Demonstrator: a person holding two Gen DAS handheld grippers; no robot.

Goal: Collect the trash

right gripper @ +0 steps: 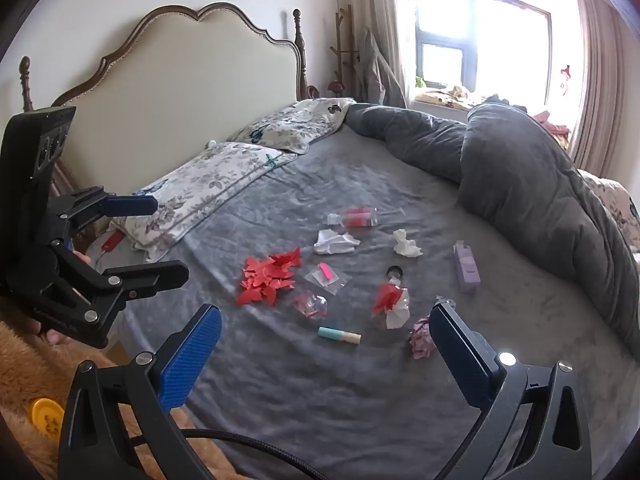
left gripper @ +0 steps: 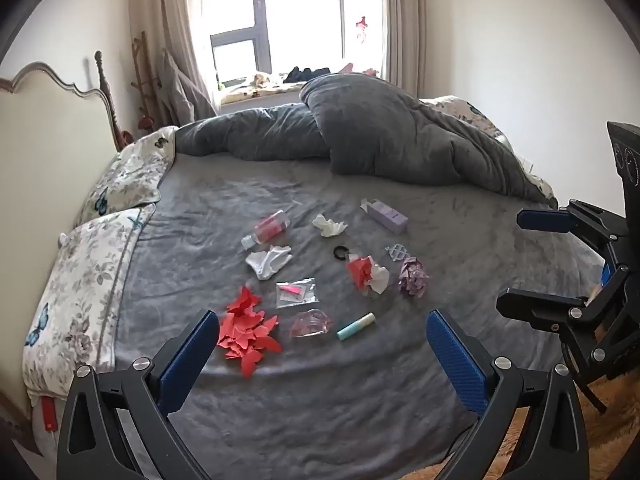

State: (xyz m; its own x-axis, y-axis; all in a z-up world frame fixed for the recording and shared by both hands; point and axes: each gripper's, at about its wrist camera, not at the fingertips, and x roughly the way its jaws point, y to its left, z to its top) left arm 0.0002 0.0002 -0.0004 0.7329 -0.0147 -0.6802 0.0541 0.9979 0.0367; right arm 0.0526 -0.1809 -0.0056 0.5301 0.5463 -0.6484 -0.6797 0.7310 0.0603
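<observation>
Trash lies scattered on the grey bed sheet (left gripper: 320, 420): red paper butterflies (left gripper: 248, 332) (right gripper: 270, 280), a clear bottle (left gripper: 268, 228) (right gripper: 356, 216), white tissue (left gripper: 329, 225) (right gripper: 406, 244), a red-and-white wrapper (left gripper: 366, 276) (right gripper: 390, 302), crumpled purple paper (left gripper: 414, 278) (right gripper: 420, 338), a purple box (left gripper: 386, 216) (right gripper: 466, 268) and a teal tube (left gripper: 356, 326) (right gripper: 339, 334). My left gripper (left gripper: 322, 316) (right gripper: 170, 238) hovers open before the pile near the bed's front edge. Open too, my right gripper (right gripper: 325, 312) (left gripper: 510, 260) hangs to its right. Neither touches anything.
A heaped grey duvet (left gripper: 400, 132) fills the far side of the bed. Floral pillows (left gripper: 80, 280) lie against the cream headboard (right gripper: 180, 92). A brown fuzzy rug (right gripper: 32, 360) with a yellow round object (right gripper: 47, 414) lies beside the bed.
</observation>
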